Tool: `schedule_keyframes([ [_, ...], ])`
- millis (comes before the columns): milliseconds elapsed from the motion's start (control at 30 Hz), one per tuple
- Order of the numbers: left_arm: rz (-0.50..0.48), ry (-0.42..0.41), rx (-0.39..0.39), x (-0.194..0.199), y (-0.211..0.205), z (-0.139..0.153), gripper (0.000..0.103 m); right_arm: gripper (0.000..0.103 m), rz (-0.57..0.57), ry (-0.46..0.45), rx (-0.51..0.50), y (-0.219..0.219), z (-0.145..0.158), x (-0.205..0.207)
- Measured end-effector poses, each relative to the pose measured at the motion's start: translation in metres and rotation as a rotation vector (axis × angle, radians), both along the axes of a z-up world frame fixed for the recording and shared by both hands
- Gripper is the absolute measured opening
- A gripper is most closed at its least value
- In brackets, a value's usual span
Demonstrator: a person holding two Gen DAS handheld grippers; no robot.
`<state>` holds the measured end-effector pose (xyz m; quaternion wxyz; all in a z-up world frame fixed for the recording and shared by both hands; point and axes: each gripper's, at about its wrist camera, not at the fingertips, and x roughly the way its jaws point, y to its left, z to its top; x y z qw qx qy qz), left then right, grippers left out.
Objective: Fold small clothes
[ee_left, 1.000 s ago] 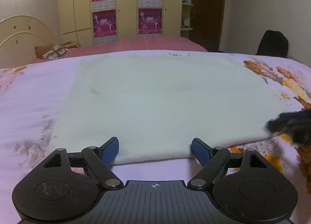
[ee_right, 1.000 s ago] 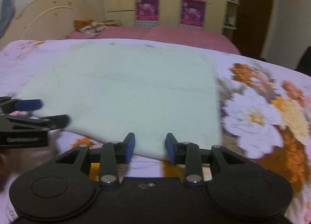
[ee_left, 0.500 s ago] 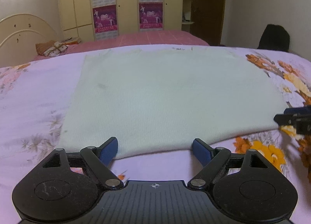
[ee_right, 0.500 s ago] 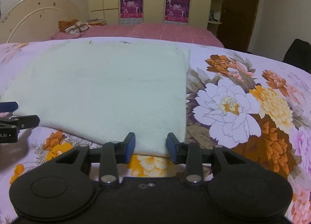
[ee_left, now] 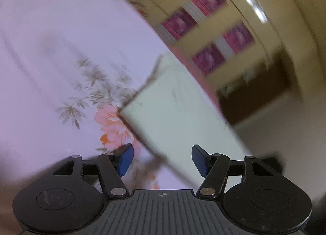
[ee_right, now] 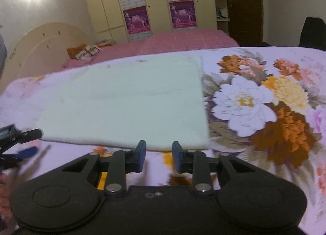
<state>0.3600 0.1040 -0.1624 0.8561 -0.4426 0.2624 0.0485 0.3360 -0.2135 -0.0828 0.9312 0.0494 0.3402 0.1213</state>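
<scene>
A pale cream folded garment (ee_right: 130, 102) lies flat on the floral bedspread (ee_right: 254, 100). In the left wrist view the scene is rolled and blurred, and the garment (ee_left: 173, 112) runs diagonally with one edge between the fingers. My left gripper (ee_left: 162, 159) is open and empty, just off the garment's left edge. It also shows in the right wrist view (ee_right: 18, 143) at the garment's near left corner. My right gripper (ee_right: 159, 156) is open and empty, just short of the garment's near edge towards its right corner.
A pink bed (ee_right: 183, 41) lies beyond the bedspread, with a curved headboard (ee_right: 46, 45) and a small bundle (ee_right: 85, 50) on it. A wardrobe with purple posters (ee_right: 159, 2) lines the back wall. A dark object (ee_right: 313, 31) stands at the right.
My left gripper has rolled sharply and swung to the garment's left edge. My right gripper has pulled back slightly and risen. The garment has not moved.
</scene>
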Motion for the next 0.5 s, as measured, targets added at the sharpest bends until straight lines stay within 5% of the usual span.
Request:
schedule_keyframes([
  [167,0.060,-0.033,-0.060,0.024,0.001,-0.008,0.063,0.016,0.011,-0.017,0.069,0.008,0.005,0.013],
  [267,0.078,-0.055,-0.056,0.038,0.000,-0.012,0.060,0.001,0.022,-0.039,0.107,0.014,0.008,0.026],
  [333,0.094,-0.060,-0.058,0.045,0.007,-0.013,0.050,0.001,0.043,-0.064,0.117,0.021,0.009,0.039],
  [433,0.124,-0.047,-0.085,0.059,0.013,-0.024,0.016,0.001,0.086,-0.078,0.133,0.036,0.006,0.065],
  [500,0.138,-0.054,-0.129,0.063,0.019,-0.031,0.010,0.001,0.108,-0.079,0.134,0.050,0.001,0.084],
])
